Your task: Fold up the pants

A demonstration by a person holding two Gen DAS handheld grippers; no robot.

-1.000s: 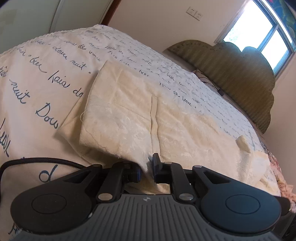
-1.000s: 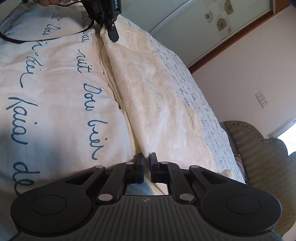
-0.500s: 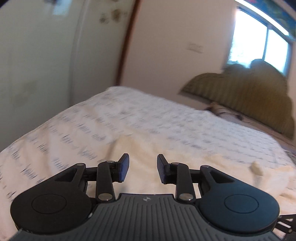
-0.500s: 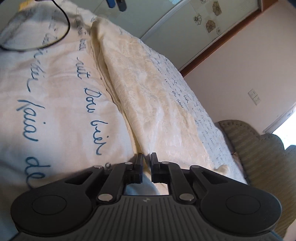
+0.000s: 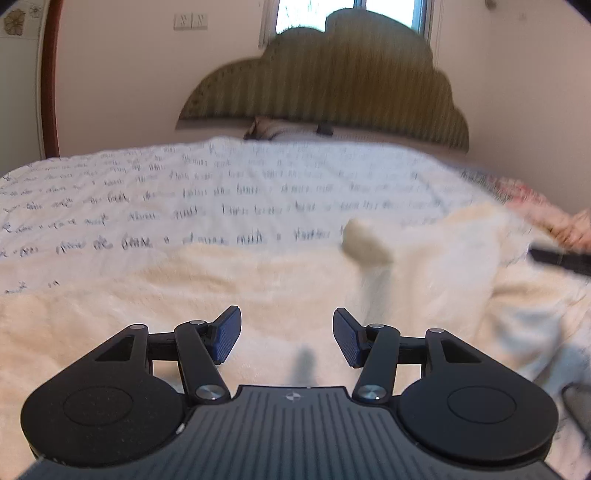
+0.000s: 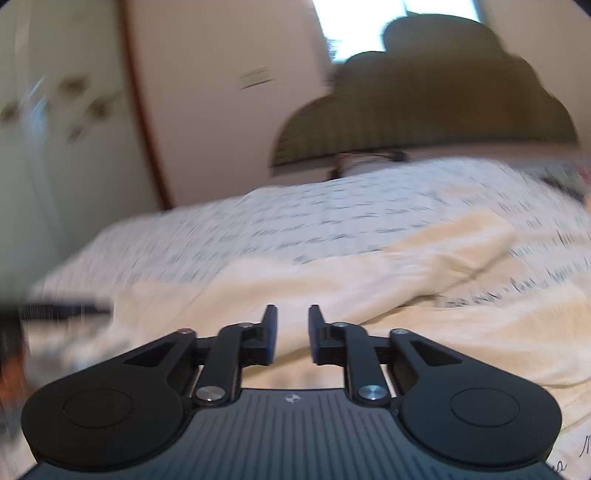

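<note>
- Left tongs (image 5: 287, 338) at 6 o'clock, jaws opening, nothing between the blue pads (image 5: 227, 338).
- Cream pants (image 5: 184, 295) lie across the bed (image 5: 221, 177) under them; a cloth nub (image 5: 364, 242) sticks up toward 2 o'clock.
- Headboard (image 5: 325, 81) at 12 o'clock, window (image 5: 314, 14) above it.
- At 3 o'clock, a blurred hand (image 5: 576, 229) by a dark bar (image 5: 557, 260).

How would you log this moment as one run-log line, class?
left gripper: opening, empty | right gripper: opening, empty | pants: cream, lying on bed
</note>
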